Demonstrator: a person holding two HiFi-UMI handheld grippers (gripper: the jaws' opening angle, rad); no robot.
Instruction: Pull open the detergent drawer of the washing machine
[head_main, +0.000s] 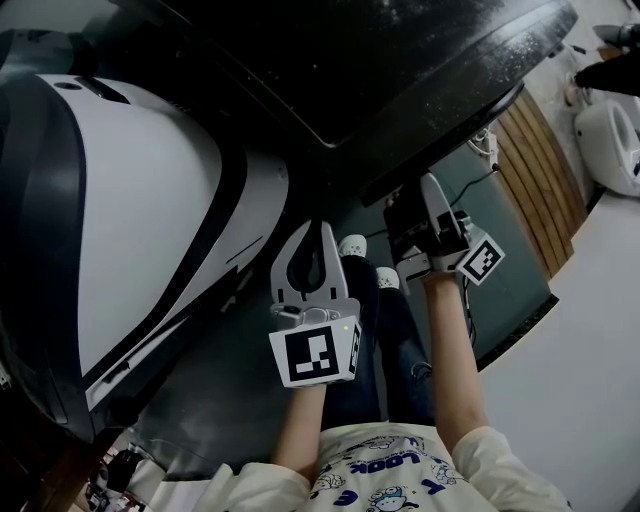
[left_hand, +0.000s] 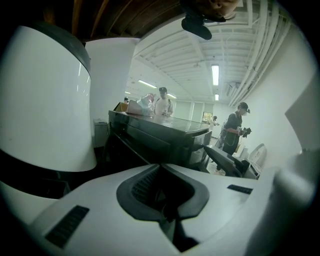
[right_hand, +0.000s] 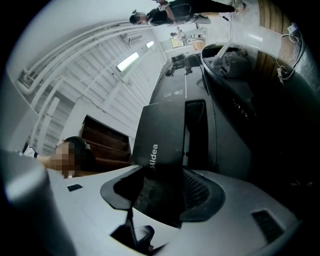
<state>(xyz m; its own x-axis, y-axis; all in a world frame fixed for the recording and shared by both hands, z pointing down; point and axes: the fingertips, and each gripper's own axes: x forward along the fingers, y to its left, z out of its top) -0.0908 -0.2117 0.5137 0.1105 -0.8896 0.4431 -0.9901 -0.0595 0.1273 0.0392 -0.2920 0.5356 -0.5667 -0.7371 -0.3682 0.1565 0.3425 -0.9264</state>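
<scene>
The dark washing machine (head_main: 400, 60) fills the top of the head view, and its front edge runs down toward my right gripper (head_main: 418, 200). In the right gripper view its black drawer front (right_hand: 160, 135), printed "Midea", lies between the wide-spread jaws of the right gripper (right_hand: 160, 195); I see no firm press of the pads on it. My left gripper (head_main: 312, 232) hangs lower, in front of the person's legs and apart from the machine. It is open with nothing between its jaws, and in its own view the left gripper (left_hand: 162, 192) points across the room.
A big white rounded machine (head_main: 140, 220) stands close at the left. The person's white shoes (head_main: 352, 245) are on the dark floor below the grippers. A wooden slatted panel (head_main: 540, 170) and another white appliance (head_main: 610, 140) lie at the right. Other people (left_hand: 235, 132) stand farther off.
</scene>
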